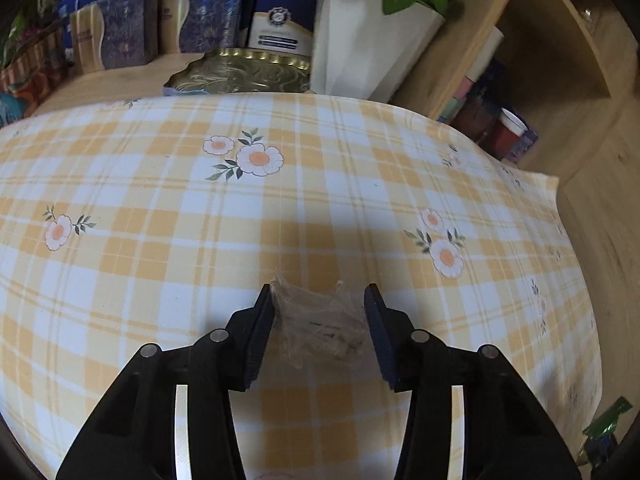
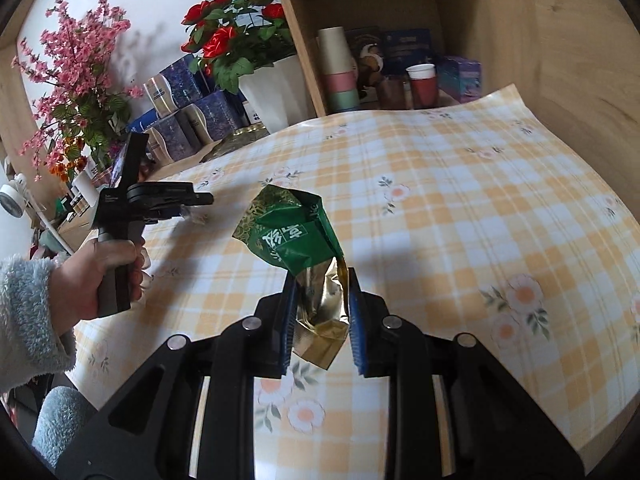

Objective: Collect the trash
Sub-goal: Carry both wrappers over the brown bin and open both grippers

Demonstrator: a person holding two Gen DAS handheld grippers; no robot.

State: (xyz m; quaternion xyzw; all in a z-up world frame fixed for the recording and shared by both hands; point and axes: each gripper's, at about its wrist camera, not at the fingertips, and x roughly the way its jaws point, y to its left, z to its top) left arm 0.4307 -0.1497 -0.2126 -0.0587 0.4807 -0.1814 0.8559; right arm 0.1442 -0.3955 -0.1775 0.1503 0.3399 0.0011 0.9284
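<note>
A crumpled clear plastic wrapper sits between the pads of my left gripper, touching both fingers, so the gripper is shut on it. In the right wrist view the same left gripper hovers over the table at the left, held by a hand in a fluffy pale-blue sleeve, with the wrapper hanging at its tip. My right gripper is shut on the gold lower end of a green and gold foil bag, which stands up above the checked tablecloth.
A gold embossed tray, a white plant pot and blue boxes line the table's far edge. A wooden shelf at the right holds stacked cups and a red cup. Flowers stand at the back left.
</note>
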